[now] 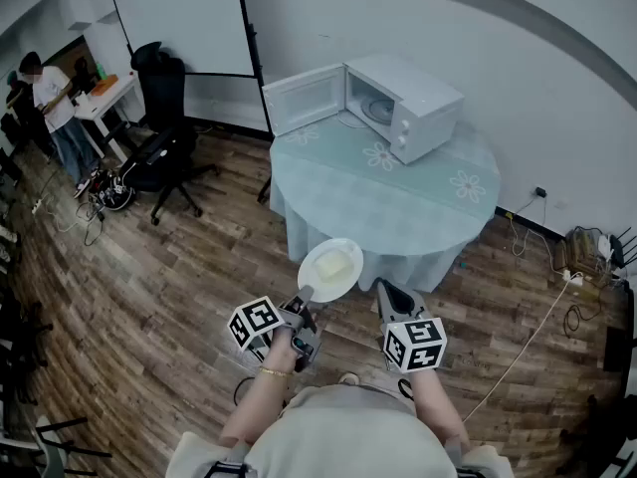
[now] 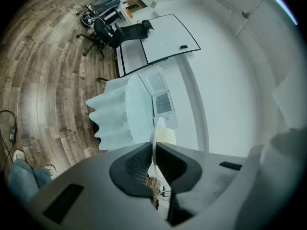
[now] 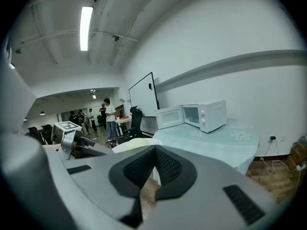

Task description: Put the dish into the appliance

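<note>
On the draped table (image 1: 398, 212) sits the open microwave (image 1: 416, 106).

Counter (image 1: 398, 207): round, draped in a pale green cloth with flower prints.
Whiteboard (image 1: 184, 18): upright, behind the counter's left side.
Office chair (image 1: 164, 108): black, on the wood floor (image 1: 149, 287) near the whiteboard.
Person (image 1: 48, 93): standing far left.
Cables (image 1: 542, 317): trailing across the floor, right.

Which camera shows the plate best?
The head view: it shows the whole round plate from above, a pale yellow piece on it, its rim pinched by the left claw. The left gripper view sees the plate only edge-on in that claw. The right gripper view catches just a pale sliver.
</note>
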`<state>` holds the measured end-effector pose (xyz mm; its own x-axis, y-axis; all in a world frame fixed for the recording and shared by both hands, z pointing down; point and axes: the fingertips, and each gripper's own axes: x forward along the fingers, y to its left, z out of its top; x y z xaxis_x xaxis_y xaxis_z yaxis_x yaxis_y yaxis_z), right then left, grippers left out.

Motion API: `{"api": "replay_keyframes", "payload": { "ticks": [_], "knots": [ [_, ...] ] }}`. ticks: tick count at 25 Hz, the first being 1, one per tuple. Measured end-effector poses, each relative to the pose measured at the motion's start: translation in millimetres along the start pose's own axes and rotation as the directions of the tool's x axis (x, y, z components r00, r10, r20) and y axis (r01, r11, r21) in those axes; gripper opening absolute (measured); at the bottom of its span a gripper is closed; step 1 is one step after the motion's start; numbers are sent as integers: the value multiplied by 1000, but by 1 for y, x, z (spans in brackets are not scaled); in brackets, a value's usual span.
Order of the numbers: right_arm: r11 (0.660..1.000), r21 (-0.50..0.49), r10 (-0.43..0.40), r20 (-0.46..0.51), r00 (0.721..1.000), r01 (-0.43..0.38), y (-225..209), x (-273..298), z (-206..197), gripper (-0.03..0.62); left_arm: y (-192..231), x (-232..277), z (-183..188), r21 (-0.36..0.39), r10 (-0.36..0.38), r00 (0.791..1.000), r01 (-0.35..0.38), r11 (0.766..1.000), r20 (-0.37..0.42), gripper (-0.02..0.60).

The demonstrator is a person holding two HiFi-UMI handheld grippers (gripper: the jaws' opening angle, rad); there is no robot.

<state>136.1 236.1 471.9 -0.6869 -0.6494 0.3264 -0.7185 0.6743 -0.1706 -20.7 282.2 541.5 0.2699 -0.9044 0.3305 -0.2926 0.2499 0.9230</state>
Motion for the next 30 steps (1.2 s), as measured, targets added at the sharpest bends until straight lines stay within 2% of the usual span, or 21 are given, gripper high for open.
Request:
{"api": "replay_keyframes", "payload": {
  "ticks": [8,17,21,30],
  "knots": [
    [999,-25,25,-4,1000,-26,17,-10,-4,6,4,-17,-8,-5,10,1000,-10,1000,13,32],
    [999,-39,36,-15,999,-37,13,-2,-3,6,1,-8,-4,-3,3,1000,-3,1000,16,32],
    [999,6,34,11,999,-34,0,4,3,6,-3,1,-2,-4,-9,1000,9,1000,26,32],
    [996,-5,86,-8,996,-86,-9,21,3,6,-2,20,7,-23,-10,998,12,1000,65,32]
  ]
}}
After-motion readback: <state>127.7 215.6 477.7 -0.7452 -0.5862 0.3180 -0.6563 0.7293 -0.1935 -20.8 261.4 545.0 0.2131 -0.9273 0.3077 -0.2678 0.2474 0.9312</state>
